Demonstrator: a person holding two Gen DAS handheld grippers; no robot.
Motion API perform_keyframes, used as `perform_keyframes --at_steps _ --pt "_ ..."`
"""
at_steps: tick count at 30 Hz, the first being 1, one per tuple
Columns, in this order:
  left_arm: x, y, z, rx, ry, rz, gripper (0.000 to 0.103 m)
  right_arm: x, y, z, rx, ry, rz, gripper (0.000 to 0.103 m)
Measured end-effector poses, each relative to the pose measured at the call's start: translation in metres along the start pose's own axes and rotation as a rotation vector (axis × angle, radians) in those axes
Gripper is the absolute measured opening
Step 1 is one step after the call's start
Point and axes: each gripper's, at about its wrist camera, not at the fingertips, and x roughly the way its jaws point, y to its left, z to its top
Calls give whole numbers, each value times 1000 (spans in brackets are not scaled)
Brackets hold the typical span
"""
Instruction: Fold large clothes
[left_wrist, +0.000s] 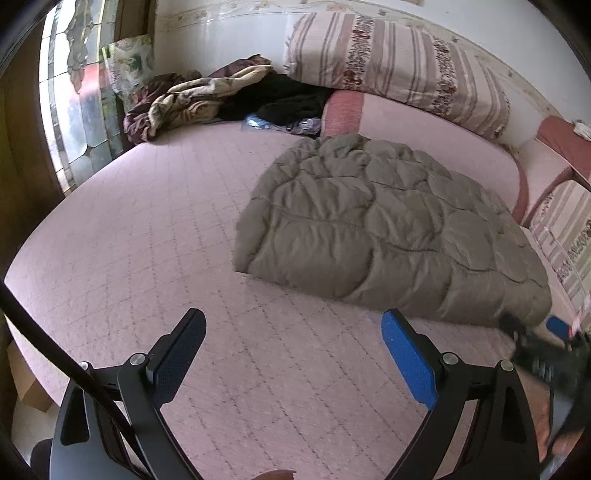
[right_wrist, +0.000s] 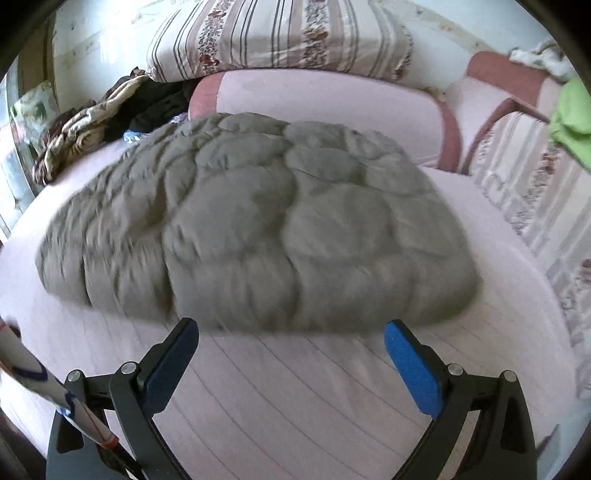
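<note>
A grey-olive quilted down garment (left_wrist: 388, 229) lies folded into a thick pad on the pink quilted bed (left_wrist: 147, 229). It also fills the middle of the right wrist view (right_wrist: 258, 229). My left gripper (left_wrist: 293, 325) is open and empty, above bare bedding to the left of and nearer than the garment. My right gripper (right_wrist: 291, 332) is open and empty, its fingertips just short of the garment's near edge. The right gripper also shows, blurred, at the right edge of the left wrist view (left_wrist: 546, 350).
A striped folded duvet (left_wrist: 399, 70) and pink pillows (left_wrist: 369, 110) lie at the bed's far side. A heap of brown and black clothes (left_wrist: 207, 99) sits at the far left by a window (left_wrist: 70, 110). A green cloth (right_wrist: 570, 122) lies at the right.
</note>
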Motion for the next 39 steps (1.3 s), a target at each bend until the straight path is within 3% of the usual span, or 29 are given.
perform_keyframes --at_steps 11,39 --pt "-2 -37 -17 101 16 -133 95 -36 -39 -69 4 -51 -143 102" --pt "-1 -48 -24 144 23 -170 95 -42 -18 -70 -73 -122 -191 102"
